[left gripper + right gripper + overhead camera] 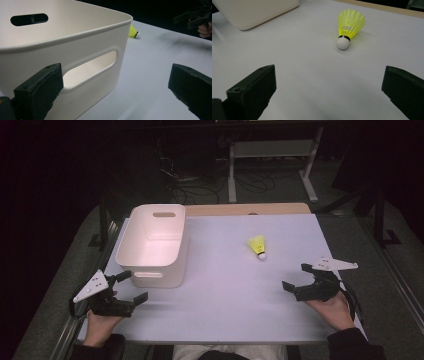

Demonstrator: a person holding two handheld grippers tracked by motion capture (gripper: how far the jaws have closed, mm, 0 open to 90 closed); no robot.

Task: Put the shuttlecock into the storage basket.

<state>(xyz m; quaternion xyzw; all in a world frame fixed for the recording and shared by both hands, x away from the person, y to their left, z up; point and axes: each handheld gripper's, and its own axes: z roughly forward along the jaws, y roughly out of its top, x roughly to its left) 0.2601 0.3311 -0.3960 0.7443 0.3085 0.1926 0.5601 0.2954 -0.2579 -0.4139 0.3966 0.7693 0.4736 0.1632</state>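
A yellow shuttlecock (258,247) with a white cork tip lies on its side on the white table (225,290), right of centre. A white plastic bin (152,244) with slotted handles stands at the left, nothing visible in it. My left gripper (131,286) is open just in front of the bin's near wall (75,65), one jaw close to the handle slot. My right gripper (296,276) is open near the table's right edge. The shuttlecock (349,27) lies ahead of it, cork pointing toward the jaws, nothing between them. The shuttlecock (133,32) peeks from behind the bin's corner.
A strip of wooden tabletop (250,209) runs behind the white table. Beyond it, on the dark floor, are cables and a white metal frame (272,155). The right gripper (197,17) and a hand appear far off in the left gripper view.
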